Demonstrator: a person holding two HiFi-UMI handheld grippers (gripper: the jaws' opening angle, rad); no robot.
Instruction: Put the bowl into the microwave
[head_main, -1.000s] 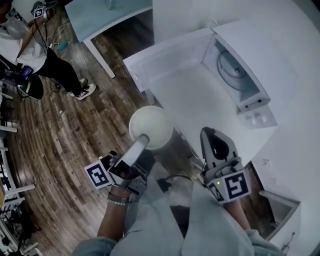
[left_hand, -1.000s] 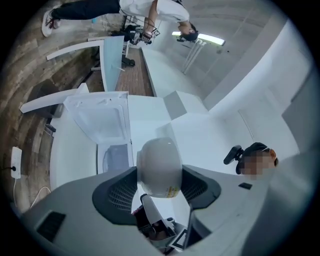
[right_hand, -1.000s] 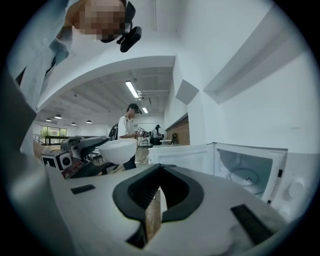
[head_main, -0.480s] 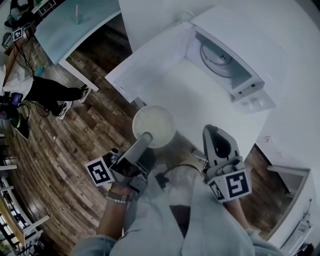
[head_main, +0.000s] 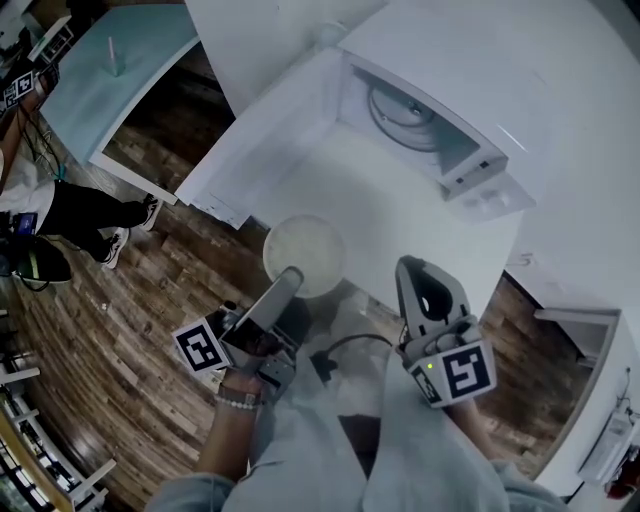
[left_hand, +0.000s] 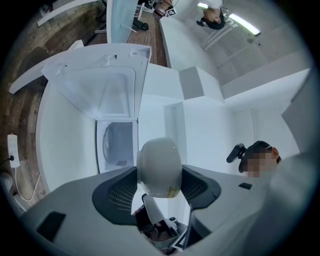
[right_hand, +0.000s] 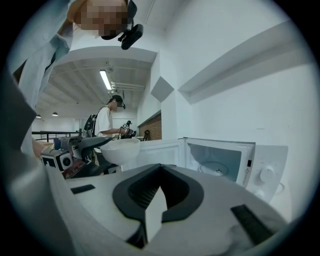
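A white bowl (head_main: 305, 255) hangs over the front edge of the white counter, level and right way up, and my left gripper (head_main: 288, 278) is shut on its near rim. In the left gripper view the bowl (left_hand: 159, 167) fills the gap between the jaws. The microwave (head_main: 420, 120) stands on the counter ahead with its door (head_main: 265, 145) swung fully open to the left and its glass turntable (head_main: 400, 108) bare. My right gripper (head_main: 412, 268) is shut and empty, to the right of the bowl, short of the microwave's control panel (right_hand: 265, 175).
The microwave sits on a white counter (head_main: 400, 215) against a white wall. Wood floor (head_main: 110, 320) lies below and to the left. A pale blue table (head_main: 125, 65) stands at the far left, with a person's legs (head_main: 80, 215) beside it. A dark cable (head_main: 345, 345) hangs near my body.
The microwave and counter have slid left and nearer in the head view. The bowl stays in the left gripper and now overlaps the counter's edge. The right gripper stays shut.
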